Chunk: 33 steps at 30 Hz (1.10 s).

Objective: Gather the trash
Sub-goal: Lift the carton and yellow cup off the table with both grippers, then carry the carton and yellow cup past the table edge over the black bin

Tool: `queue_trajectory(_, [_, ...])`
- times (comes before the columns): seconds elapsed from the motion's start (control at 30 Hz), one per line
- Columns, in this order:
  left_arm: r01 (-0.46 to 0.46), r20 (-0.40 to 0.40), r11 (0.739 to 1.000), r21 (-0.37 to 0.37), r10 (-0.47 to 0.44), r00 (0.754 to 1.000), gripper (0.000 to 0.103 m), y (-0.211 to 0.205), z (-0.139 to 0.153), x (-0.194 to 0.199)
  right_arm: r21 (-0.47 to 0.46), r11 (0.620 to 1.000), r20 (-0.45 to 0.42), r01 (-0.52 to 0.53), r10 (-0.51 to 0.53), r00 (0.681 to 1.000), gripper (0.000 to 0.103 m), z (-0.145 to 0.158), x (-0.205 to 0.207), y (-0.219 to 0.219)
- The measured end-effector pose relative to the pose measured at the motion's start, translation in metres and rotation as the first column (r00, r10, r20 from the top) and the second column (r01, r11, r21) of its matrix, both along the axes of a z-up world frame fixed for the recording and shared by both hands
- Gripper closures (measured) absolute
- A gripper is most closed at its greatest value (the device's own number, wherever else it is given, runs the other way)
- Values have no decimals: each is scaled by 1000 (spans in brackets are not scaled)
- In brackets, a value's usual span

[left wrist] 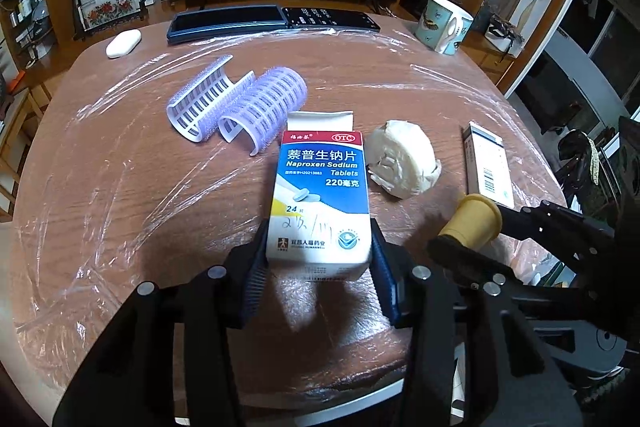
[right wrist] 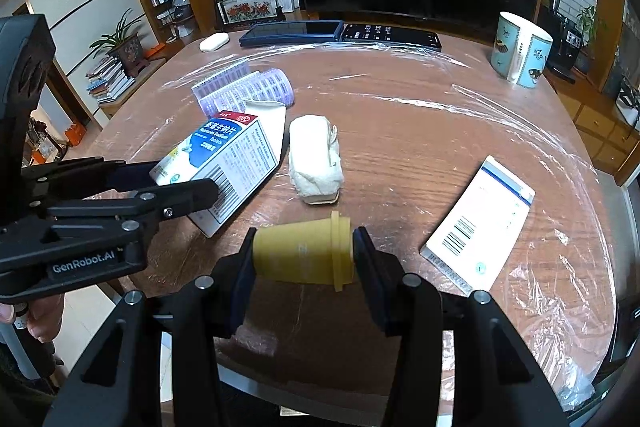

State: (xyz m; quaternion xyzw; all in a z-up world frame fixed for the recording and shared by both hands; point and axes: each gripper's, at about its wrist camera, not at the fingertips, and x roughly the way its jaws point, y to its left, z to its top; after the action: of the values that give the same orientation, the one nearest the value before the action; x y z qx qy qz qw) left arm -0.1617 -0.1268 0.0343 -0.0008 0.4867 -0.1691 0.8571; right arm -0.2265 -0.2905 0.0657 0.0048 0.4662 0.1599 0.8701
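Note:
My left gripper (left wrist: 319,259) is shut on a white and blue Naproxen tablet box (left wrist: 320,195) with its top flap open, held just above the table; it also shows in the right wrist view (right wrist: 224,155). My right gripper (right wrist: 304,259) is shut on a small yellow paper cup (right wrist: 304,255) lying sideways, seen in the left wrist view (left wrist: 474,221) too. A crumpled white tissue wad (left wrist: 402,157) (right wrist: 316,155) lies on the table between them. A second white box (right wrist: 480,223) (left wrist: 486,163) lies flat to the right.
The round wooden table (right wrist: 400,107) is covered in plastic wrap. Purple hair rollers (left wrist: 236,107), two phones (left wrist: 272,19), a white case (left wrist: 123,43) and a patterned mug (right wrist: 520,51) stand further back. A TV is behind the table.

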Motion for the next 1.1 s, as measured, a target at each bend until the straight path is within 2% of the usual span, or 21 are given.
queue_trajectory(0.67, [7, 43, 1000, -24, -6, 999, 56, 5, 17, -27, 9, 1000, 19, 7, -7, 1000, 56, 6, -12, -4])
queue_trajectory(1.1, [23, 52, 999, -23, -22, 998, 56, 5, 22, -48, 11, 1000, 39, -4, 4, 999, 56, 17, -36, -10])
